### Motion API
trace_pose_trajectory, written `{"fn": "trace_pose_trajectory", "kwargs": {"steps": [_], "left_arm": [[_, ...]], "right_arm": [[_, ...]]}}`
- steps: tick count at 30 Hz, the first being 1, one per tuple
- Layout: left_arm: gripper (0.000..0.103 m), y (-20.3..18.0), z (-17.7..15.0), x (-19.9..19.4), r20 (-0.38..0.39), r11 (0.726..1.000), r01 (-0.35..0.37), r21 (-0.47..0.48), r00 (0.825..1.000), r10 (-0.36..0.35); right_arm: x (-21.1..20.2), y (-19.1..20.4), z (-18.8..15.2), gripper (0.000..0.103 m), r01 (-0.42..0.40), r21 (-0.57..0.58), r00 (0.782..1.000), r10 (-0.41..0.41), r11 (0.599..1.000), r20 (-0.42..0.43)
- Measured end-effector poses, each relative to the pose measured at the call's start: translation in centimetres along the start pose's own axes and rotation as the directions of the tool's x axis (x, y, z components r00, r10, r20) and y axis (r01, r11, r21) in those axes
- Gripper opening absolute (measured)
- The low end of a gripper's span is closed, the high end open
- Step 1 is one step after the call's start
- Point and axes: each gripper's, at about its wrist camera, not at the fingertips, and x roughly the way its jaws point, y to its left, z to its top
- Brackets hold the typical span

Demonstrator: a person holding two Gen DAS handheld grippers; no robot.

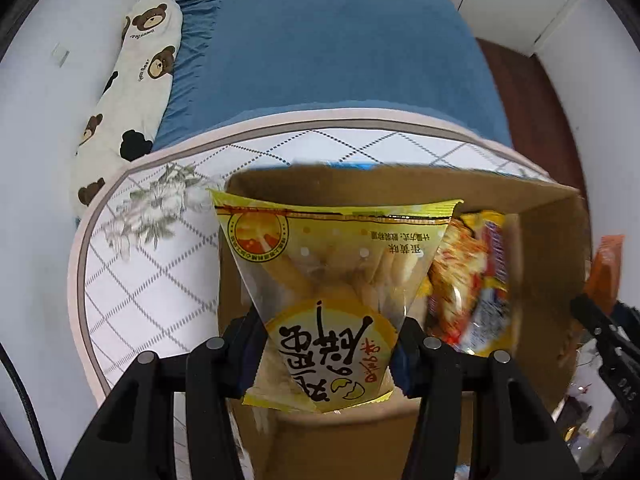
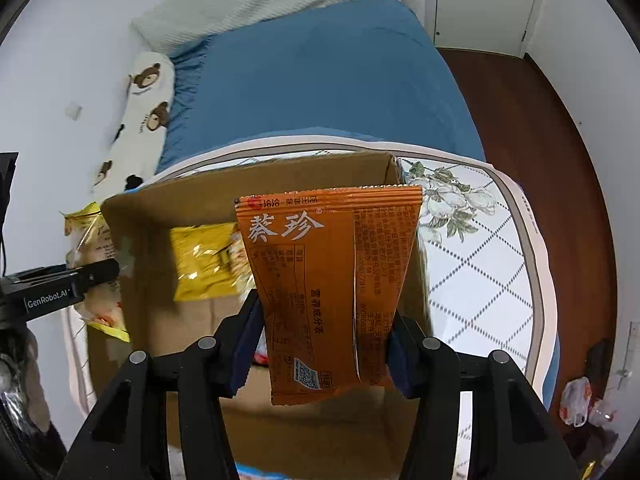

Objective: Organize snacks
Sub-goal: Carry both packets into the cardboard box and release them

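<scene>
We hold a yellow egg-roll snack packet [image 1: 320,300] in the left gripper [image 1: 326,354], its fingers [image 1: 244,356] pressed against the packet's lower sides so that it stands up over the open cardboard box [image 1: 400,184]. In the right gripper [image 2: 322,354] we hold an orange sunflower-seed packet [image 2: 328,280], fingers [image 2: 246,340] clamped on its lower edges, likewise above the box [image 2: 240,184]. Inside the box lie other snacks: from the left wrist view a blurred red-and-yellow packet [image 1: 472,280] rests against the right inner wall, and from the right wrist view a yellow foil packet [image 2: 204,264] lies on the box floor toward the left wall. The box sits on a round-edged tabletop [image 1: 140,260] covered with a white cloth of grey diamond lines and a flower print, and the box takes up the near middle of it. Beyond the tabletop's far edge is a bed with a blue sheet [image 1: 340,48], and a bear-print bolster [image 1: 132,92] lies along the bed's left side by the white wall. Dark wooden floor [image 2: 532,128] runs to the right of the bed.
</scene>
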Motion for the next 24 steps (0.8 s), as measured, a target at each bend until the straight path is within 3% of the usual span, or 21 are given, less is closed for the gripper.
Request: {"fn": "trace_pose_trajectory", "kwargs": {"steps": [7,8,10,12,24], "left_arm": [[0.05,1.2,2.2,3.1,-0.045,0.999,0.007,-0.044,0.999,-0.009],[0.05,1.2,2.3,3.2,-0.041,0.999,0.016,-0.047,0.999,-0.018],[0.059,1.4,2.6,3.6,-0.039,0.997,0.042,-0.06,0.998,-0.044],[0.073,1.6,2.7,3.6,-0.031,0.994,0.078,-0.072,0.996,-0.081],[0.077,0.6,0.6,1.9,0.019,0.997,0.067,-0.049,0.998,-0.066]], "right_arm": [[3.7,-0.8,2.5,0.06,0.009,0.009,0.998,-0.008,1.0,-0.056],[4.3,-0.9,2.7,0.071,0.009,0.012,0.997,-0.008,1.0,-0.071],[5.0,-1.1,3.0,0.094,0.026,0.005,0.997,-0.025,1.0,-0.077],[5.5,-1.1,3.0,0.094,0.025,0.0,0.995,-0.025,1.0,-0.093],[5.2,-0.3,1.3,0.096,0.012,0.002,0.995,-0.012,1.0,-0.094]]}}
